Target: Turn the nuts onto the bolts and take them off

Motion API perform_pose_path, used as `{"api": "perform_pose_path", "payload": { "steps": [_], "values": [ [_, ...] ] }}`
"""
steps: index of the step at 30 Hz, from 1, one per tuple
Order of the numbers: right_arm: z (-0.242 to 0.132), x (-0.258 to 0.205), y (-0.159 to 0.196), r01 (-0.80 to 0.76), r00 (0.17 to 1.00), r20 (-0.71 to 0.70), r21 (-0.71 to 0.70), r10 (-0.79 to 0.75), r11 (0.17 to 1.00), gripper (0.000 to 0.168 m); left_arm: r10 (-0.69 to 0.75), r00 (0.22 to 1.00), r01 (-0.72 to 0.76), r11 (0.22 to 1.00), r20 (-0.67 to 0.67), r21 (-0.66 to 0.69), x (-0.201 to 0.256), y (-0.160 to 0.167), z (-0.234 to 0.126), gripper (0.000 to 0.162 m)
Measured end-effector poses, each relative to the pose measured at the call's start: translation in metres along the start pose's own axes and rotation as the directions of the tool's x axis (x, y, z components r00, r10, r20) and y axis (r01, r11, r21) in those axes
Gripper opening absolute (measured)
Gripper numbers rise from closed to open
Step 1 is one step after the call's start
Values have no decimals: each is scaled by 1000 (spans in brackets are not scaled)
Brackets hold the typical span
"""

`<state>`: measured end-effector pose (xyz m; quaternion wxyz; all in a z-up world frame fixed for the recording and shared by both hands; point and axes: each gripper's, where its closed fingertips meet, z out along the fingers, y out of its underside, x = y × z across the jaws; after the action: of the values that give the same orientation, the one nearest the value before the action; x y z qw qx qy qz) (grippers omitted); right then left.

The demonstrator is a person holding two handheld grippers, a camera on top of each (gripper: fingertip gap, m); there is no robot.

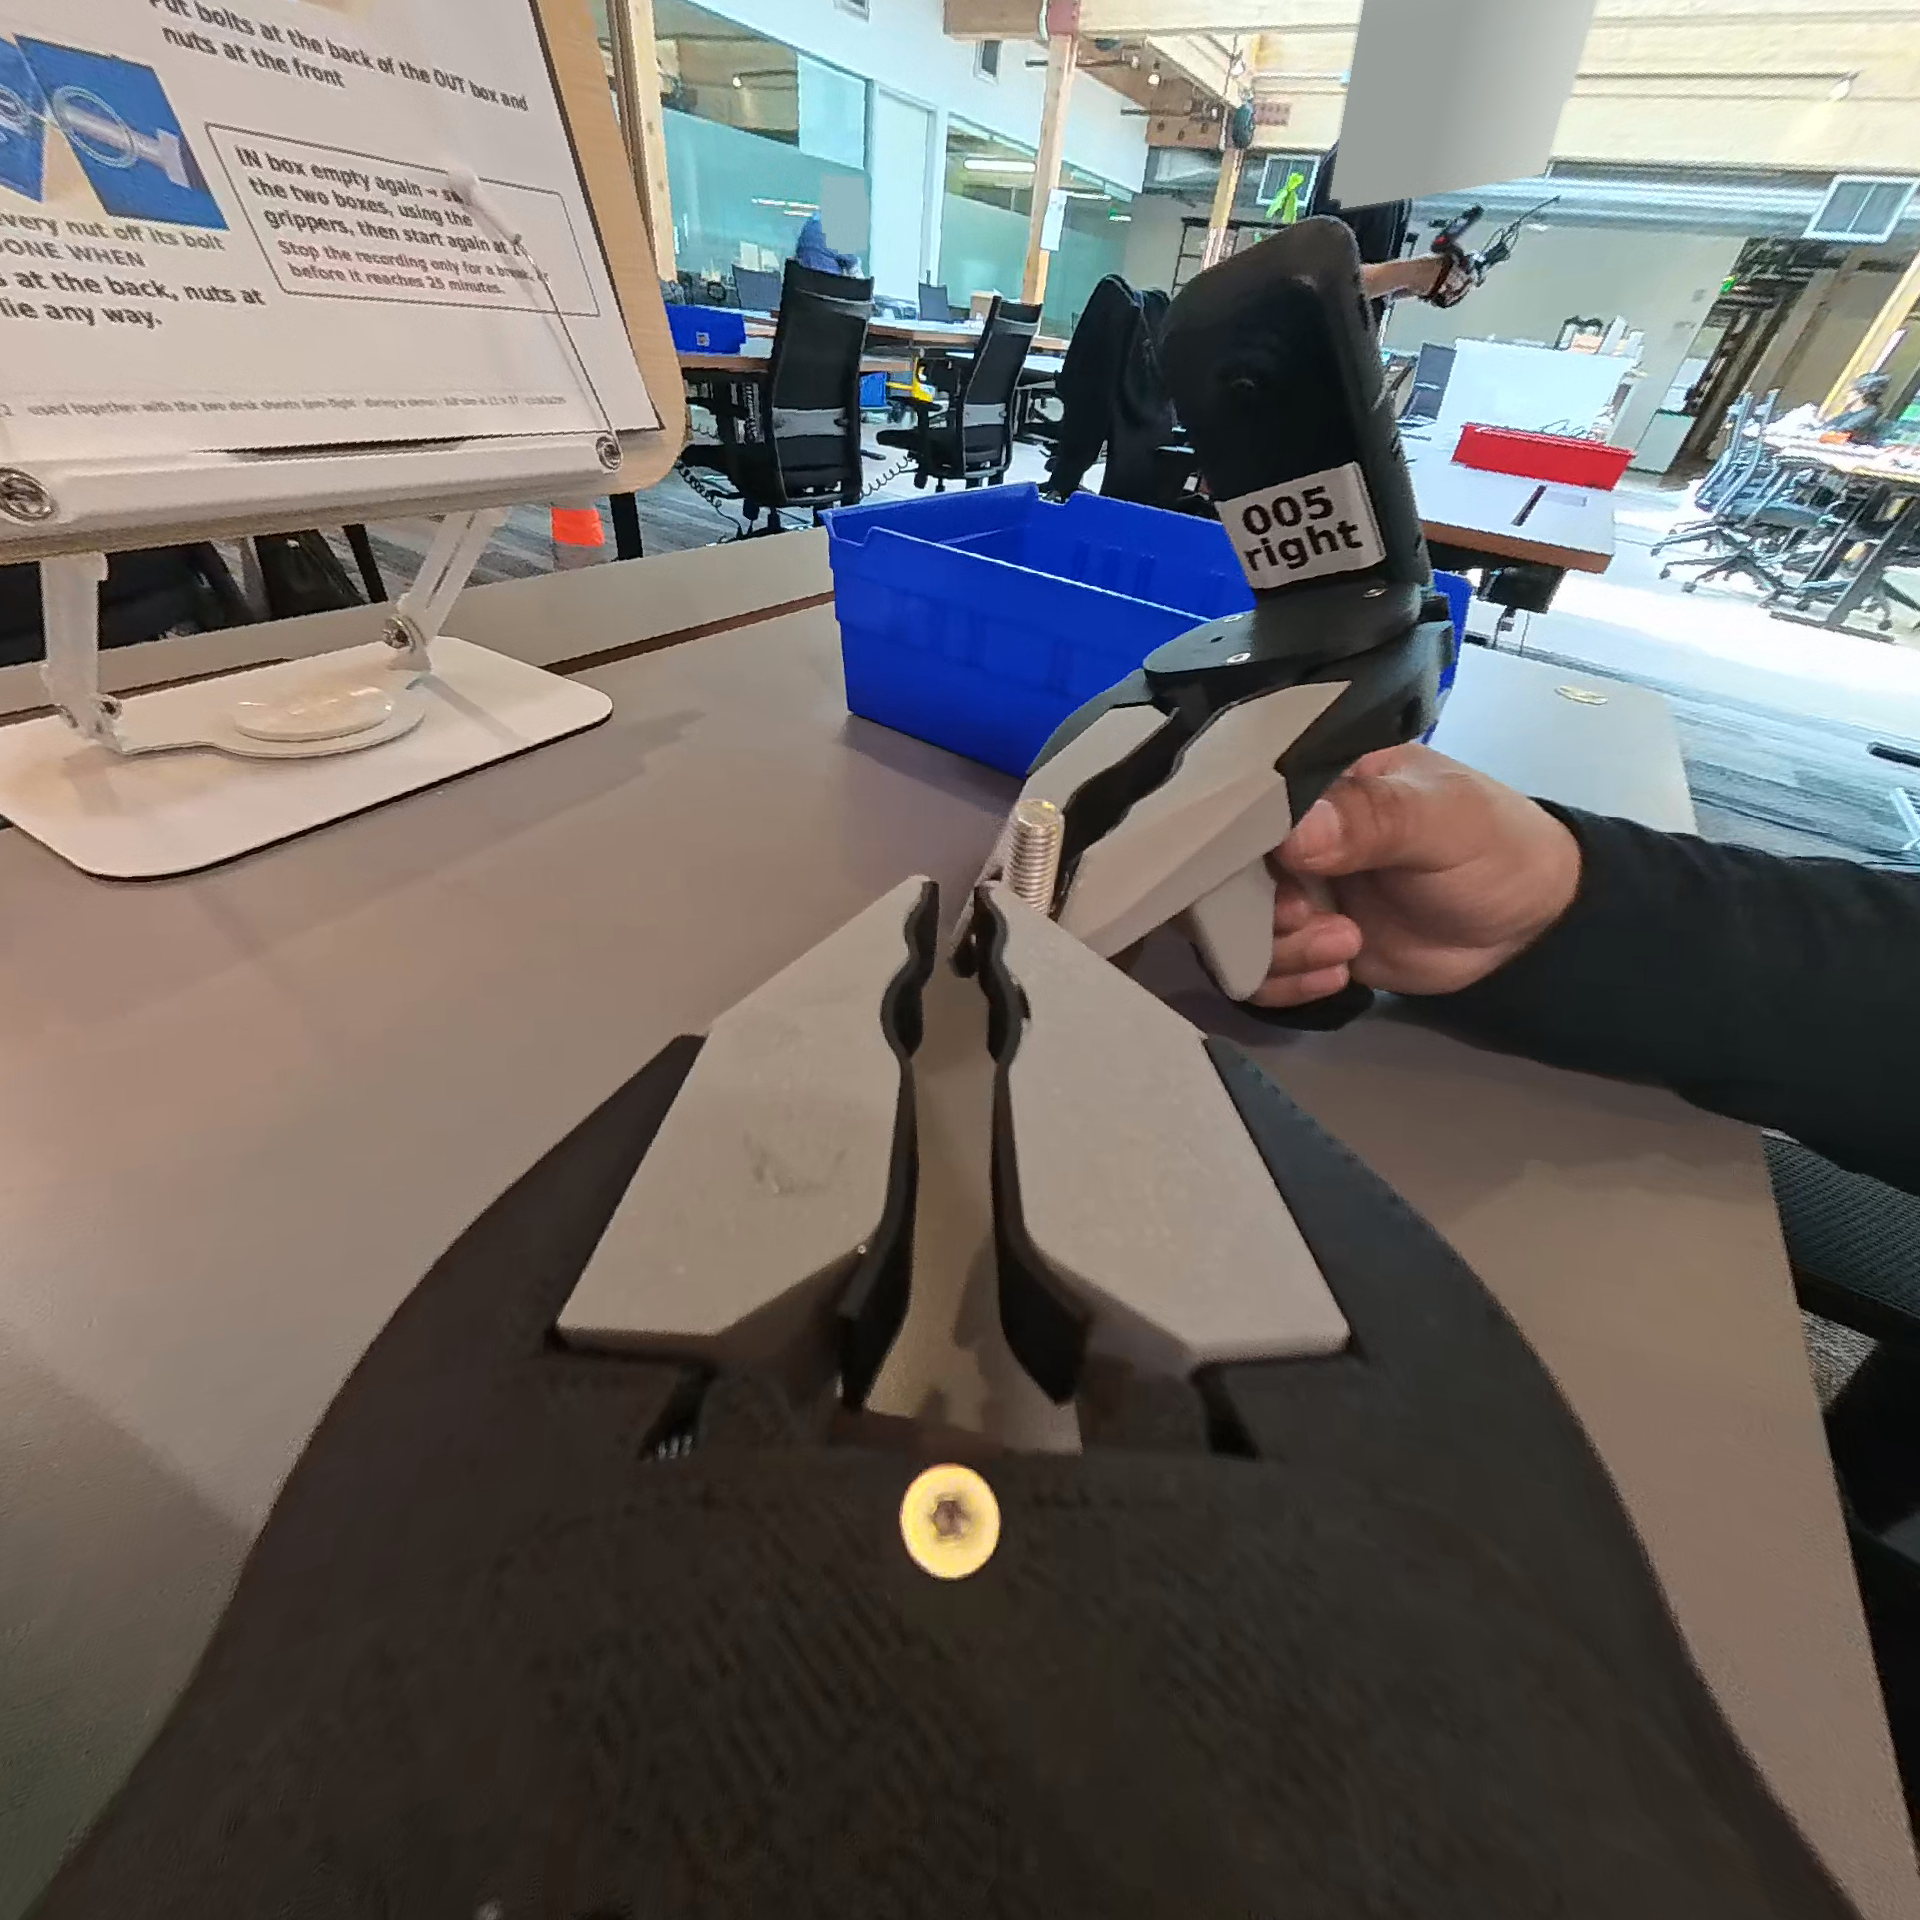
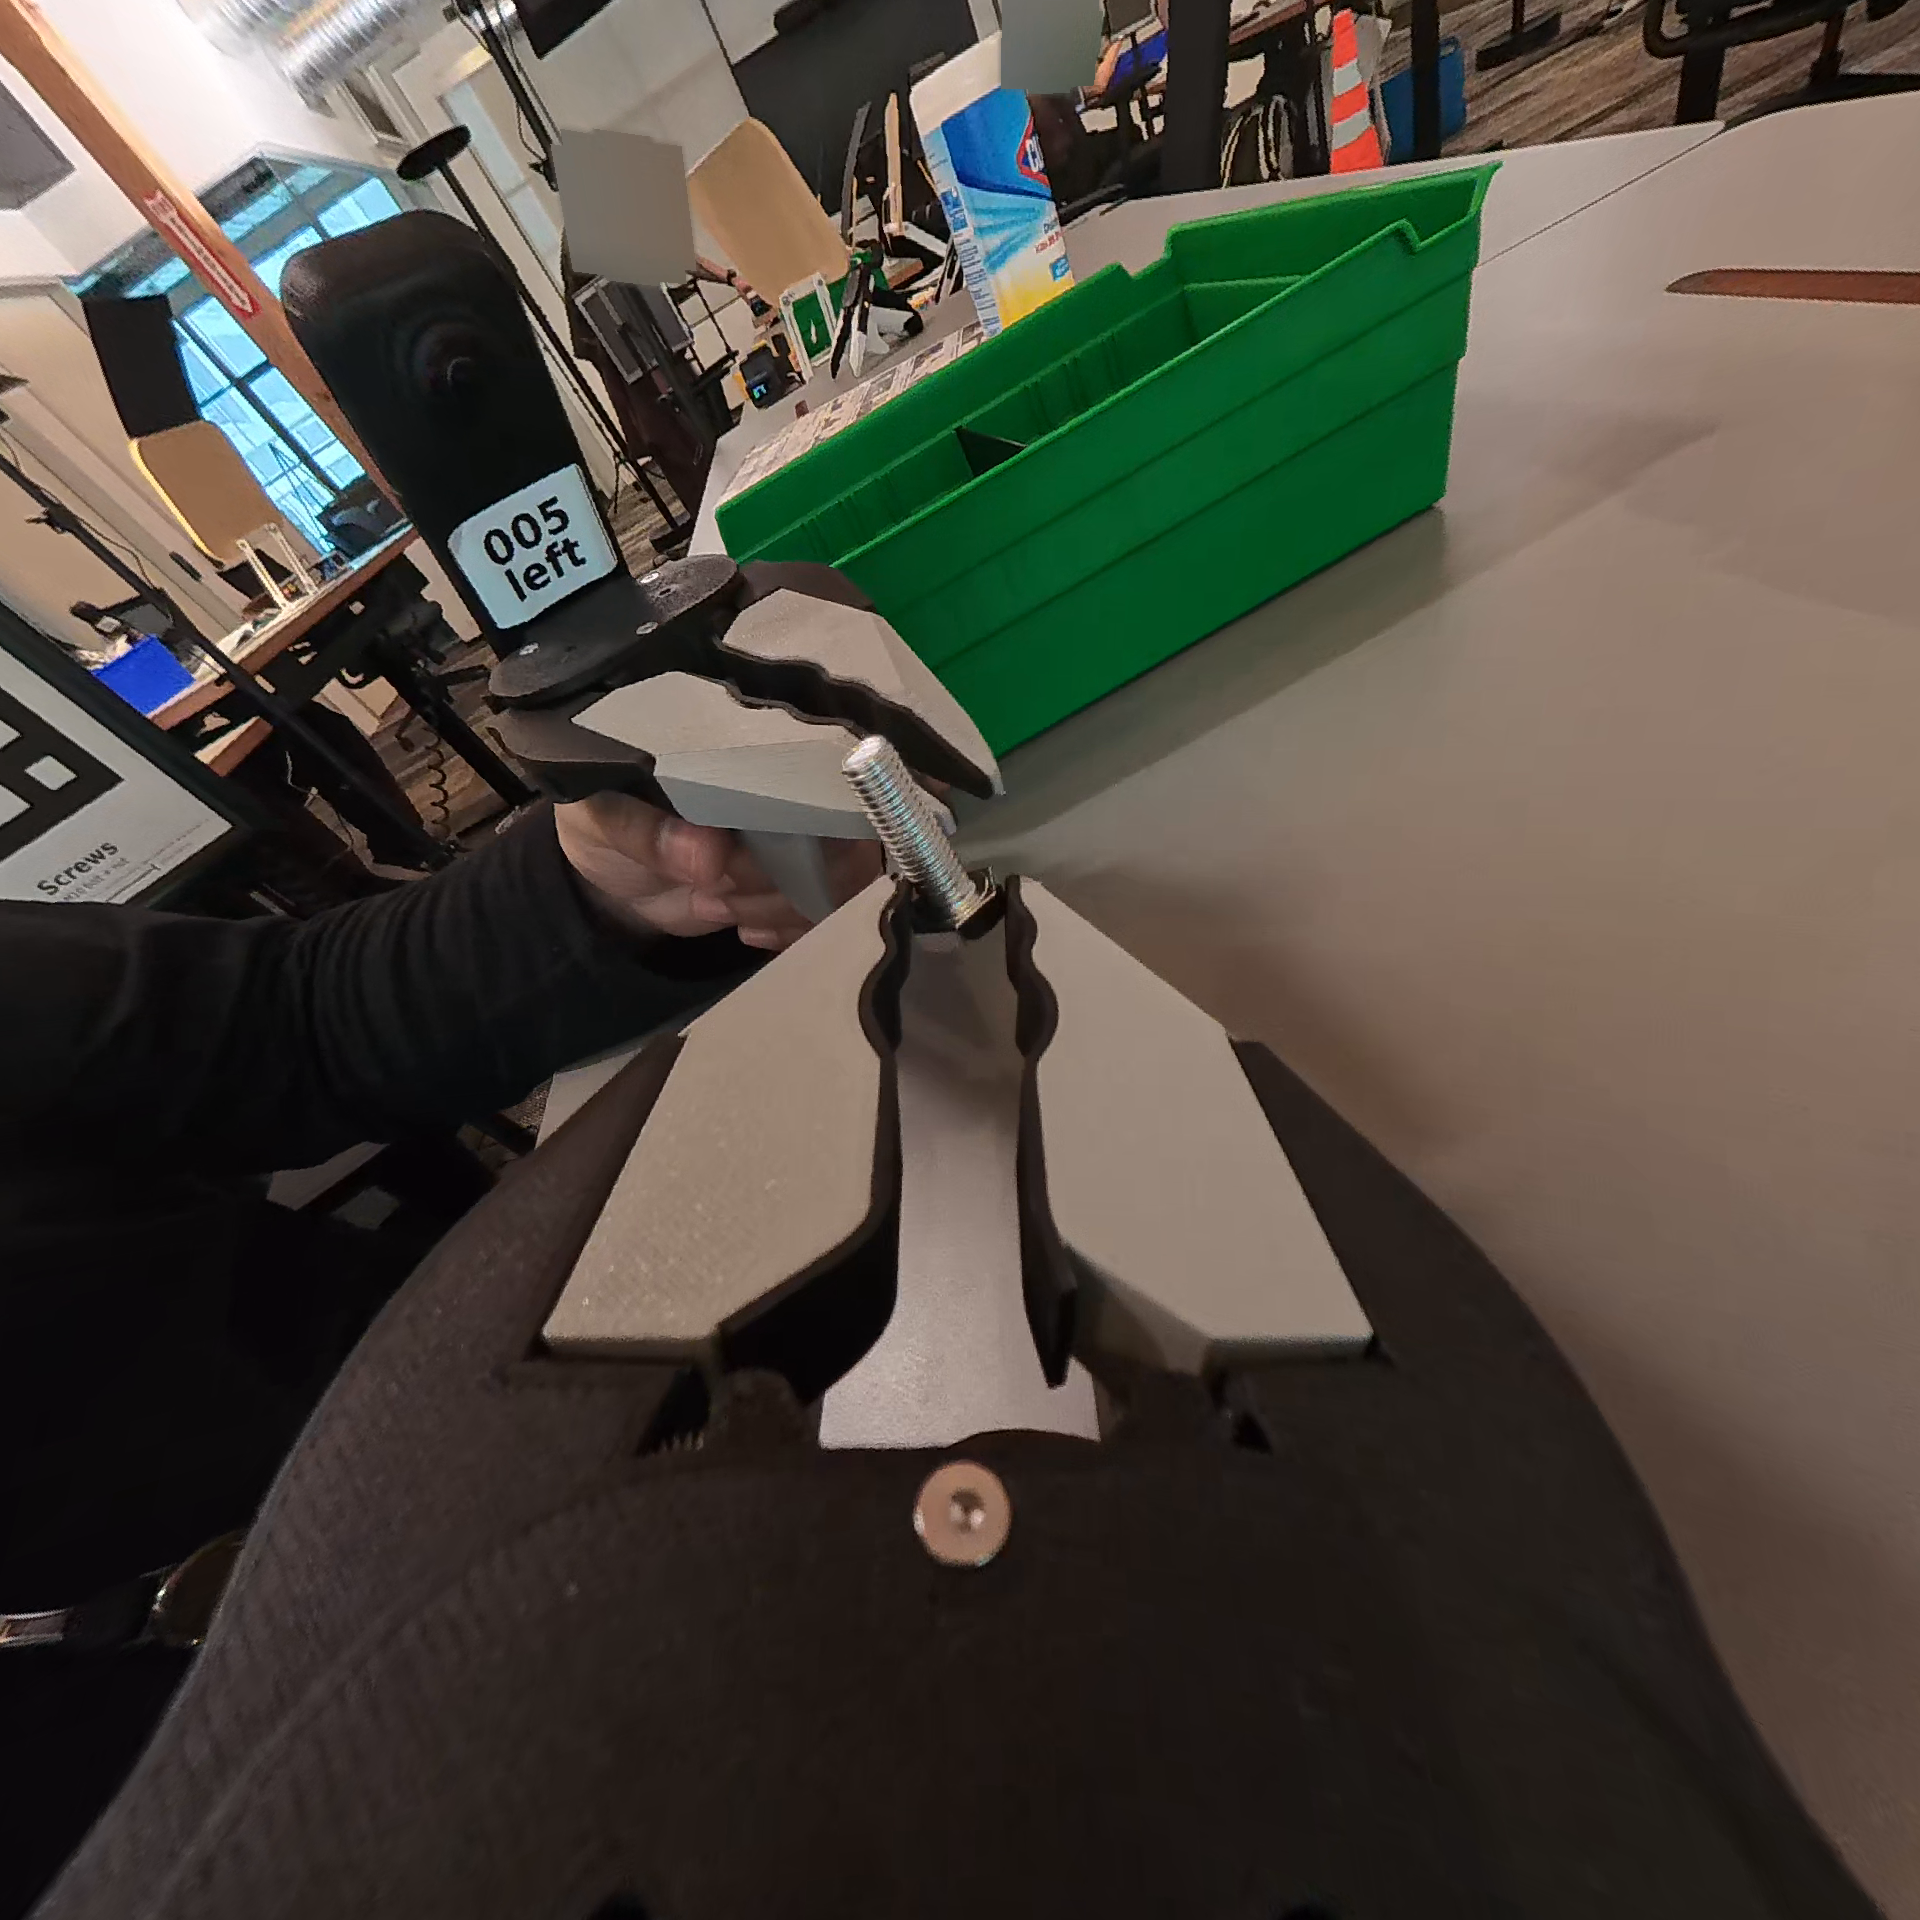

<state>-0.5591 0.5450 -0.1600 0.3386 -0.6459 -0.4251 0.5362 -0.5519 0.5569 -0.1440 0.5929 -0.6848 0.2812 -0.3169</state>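
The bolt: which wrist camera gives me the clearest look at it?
Right wrist view: the bolt shows its whole threaded shank, head end clamped in the right gripper. Left wrist view shows only the shank, partly hidden behind fingertips.

Both wrist cameras face each other closely, sharing the bolt (image 2: 914, 831)

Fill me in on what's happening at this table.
A person works two handheld claws over a grey table. The right claw is clamped on the head end of a threaded bolt, its shaft sticking up. The left claw, slightly parted and holding nothing, sits right beside it. No nut is visible. A green bin and a blue bin stand behind.
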Motion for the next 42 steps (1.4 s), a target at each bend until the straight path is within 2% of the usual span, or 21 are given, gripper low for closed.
{"api": "perform_pose_path", "payload": {
  "steps": [14,16,18,20,22,25,28,30,33,36,39,42],
  "values": [
    [-1,-1,-1,-29,999,18,7,28,1000,15,-65,996,68,997,-63,42,5,-8,-4,6],
    [-2,2,0,-26,1000,2,1,26,1000,14,-80,992,86,994,-97,62,8,-12,-6,16],
    [-1,1,1,-27,1000,8,-2,27,1000,15,-90,991,97,993,-95,65,7,-13,-6,16],
    [0,0,2,-23,1000,14,-9,23,1000,15,-80,992,84,995,-99,44,9,-9,-4,17],
    [3,-2,4,-8,1000,15,-22,9,1000,14,-37,993,40,999,-111,27,15,-5,-2,7],
    [3,-2,5,-7,1000,16,-27,7,1000,14,39,996,-37,999,-86,21,15,-4,-2,7],
    [4,-4,7,-53,997,52,-32,54,998,15,11,996,-10,1000,-87,11,13,-3,-2,6],
    [7,-4,11,-71,995,59,-51,74,996,23,-12,997,11,1000,-75,-16,9,2,0,7],
    [9,2,20,-49,999,13,-99,50,994,28,-8,999,6,998,-37,-57,2,10,2,7],
    [9,9,24,-22,999,-41,-128,17,991,26,-7,1000,7,996,4,-87,-6,16,3,7],
    [3,17,17,-2,995,-96,-96,-7,995,26,15,999,-9,990,35,-144,-12,27,4,7],
    [-4,15,5,-27,997,-76,-32,25,999,24,53,998,-49,985,23,-167,-7,30,7,7]
  ]
}}
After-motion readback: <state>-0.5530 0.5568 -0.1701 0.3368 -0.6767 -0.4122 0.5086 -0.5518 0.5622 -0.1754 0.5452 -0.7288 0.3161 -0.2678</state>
